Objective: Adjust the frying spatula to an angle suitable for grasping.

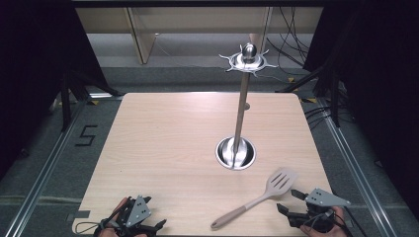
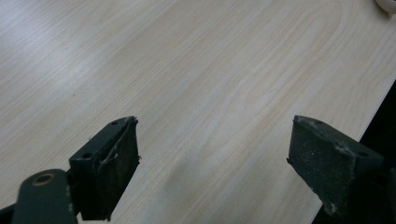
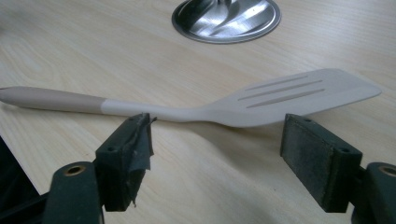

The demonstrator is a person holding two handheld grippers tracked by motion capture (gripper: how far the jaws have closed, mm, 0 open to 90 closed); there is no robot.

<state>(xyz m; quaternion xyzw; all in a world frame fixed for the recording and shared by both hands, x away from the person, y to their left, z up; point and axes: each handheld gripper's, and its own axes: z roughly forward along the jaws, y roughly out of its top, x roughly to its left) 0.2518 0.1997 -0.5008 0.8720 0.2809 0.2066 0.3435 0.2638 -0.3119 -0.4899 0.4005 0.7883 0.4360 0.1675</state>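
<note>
- A pale wooden table (image 1: 163, 148) with rounded corners is seen from above, with grey floor around it and dark curtains at both sides.
- A slotted spatula (image 1: 257, 200) lies flat on the table near the front edge, towards the front right corner. Its pinkish handle points to the front edge, and its pale, slotted blade points towards the back right.
- The right hand-held gripper (image 1: 290, 201) sits at the front right corner, held by a hand (image 1: 328, 228) that comes in from the bottom. Its two black jaws point left towards the spatula and stand wide apart, with nothing clamped between them.
- In the right gripper view, the right hand-held gripper's pads sit just in front of the spatula. The spatula's neck lies across the gap just beyond them; whether the left pad touches it cannot be told.
- The left hand-held gripper (image 1: 143, 228) rests at the front edge, near the front left corner, well apart from the spatula. In the left gripper view its jaws are spread wide over bare wood, holding nothing.
- A round metal base (image 1: 235, 153) sits on the table right of centre, just behind the spatula blade. A thin metal pole (image 1: 241, 108) rises from it.
- The pole ends in a shiny metal top with short prongs (image 1: 248, 61) around a rounded knob.
</note>
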